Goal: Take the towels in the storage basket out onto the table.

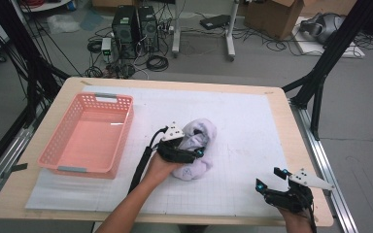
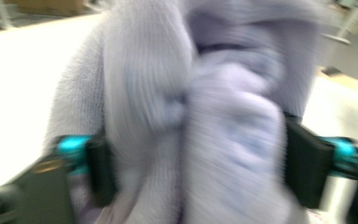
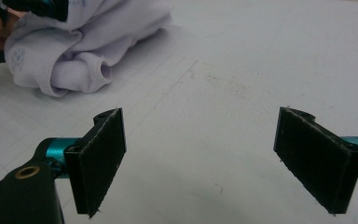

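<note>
Left gripper (image 1: 194,151) wide around crumpled lavender garment (image 1: 197,145) (pads flank the bunched cloth, contact unclear), right gripper (image 1: 270,179) wide open, empty, above the tabletop (image 1: 252,121).

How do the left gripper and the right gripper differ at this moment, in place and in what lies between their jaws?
The left gripper sits at the bundled lilac garment mid-table, with cloth between its wide jaws; the right gripper has nothing between its jaws. The left is over the cloth; the right is near the table's near right corner, apart from it. Both have black pads and teal fittings.
</note>
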Motion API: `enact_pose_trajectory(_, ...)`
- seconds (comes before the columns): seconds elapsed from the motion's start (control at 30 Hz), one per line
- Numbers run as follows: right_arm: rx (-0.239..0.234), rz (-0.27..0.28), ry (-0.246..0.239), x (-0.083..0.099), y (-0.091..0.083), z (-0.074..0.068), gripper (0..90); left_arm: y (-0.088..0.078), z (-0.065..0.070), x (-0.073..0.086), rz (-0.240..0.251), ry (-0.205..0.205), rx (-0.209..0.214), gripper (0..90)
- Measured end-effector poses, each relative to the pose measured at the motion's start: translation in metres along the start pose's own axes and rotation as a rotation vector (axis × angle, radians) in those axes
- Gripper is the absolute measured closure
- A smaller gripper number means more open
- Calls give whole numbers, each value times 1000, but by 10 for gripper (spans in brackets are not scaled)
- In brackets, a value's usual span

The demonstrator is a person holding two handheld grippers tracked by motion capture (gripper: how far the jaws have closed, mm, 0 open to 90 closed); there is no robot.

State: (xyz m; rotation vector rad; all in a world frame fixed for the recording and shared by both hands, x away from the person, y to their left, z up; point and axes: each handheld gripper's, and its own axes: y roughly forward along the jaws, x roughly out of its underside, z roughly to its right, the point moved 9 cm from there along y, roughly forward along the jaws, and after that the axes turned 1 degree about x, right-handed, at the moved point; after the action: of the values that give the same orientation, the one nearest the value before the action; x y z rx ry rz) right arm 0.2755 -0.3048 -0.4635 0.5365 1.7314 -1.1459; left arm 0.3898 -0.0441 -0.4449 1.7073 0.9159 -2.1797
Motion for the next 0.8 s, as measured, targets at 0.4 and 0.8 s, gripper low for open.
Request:
enact_pose_trajectory(0.4,1,-5,2,0,1,-1,155,-64,-14,-9,103,-19,-9,213)
enact_pose_trajectory(0.8,7,-10,5,1,3,1,155,-90,-16,19,114,11,-22,212)
